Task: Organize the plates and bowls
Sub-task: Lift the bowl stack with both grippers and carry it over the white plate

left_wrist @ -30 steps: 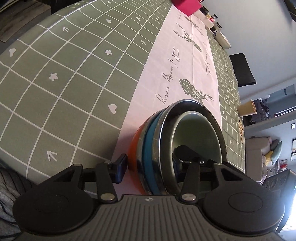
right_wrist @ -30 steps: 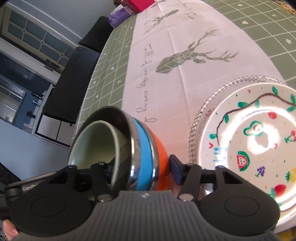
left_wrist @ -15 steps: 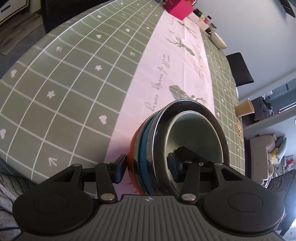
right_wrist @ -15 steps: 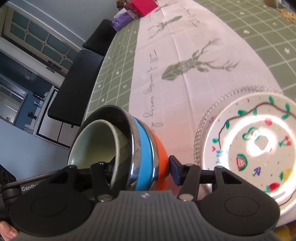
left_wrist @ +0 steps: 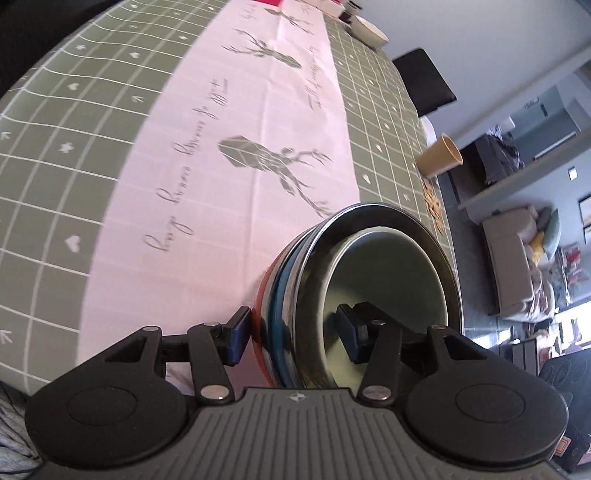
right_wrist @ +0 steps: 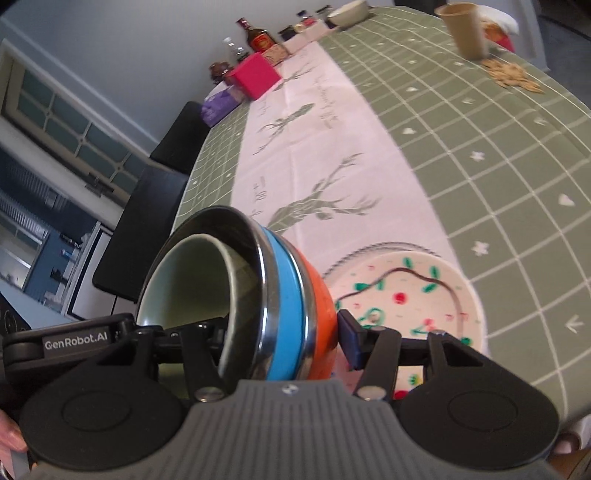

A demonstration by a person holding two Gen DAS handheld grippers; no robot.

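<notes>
The left gripper is clamped across the wall of the bowl stack, one pad outside, one inside; its jaws have just been opening slightly, yet the pads are seen pressing. The same stack is pinched likewise by the right gripper and is carried tilted above the table. Nesting appears done. The plate lies just beside, and placing is judged left.

Paper cup, pink box, dark bottle on checked tablecloth.
</notes>
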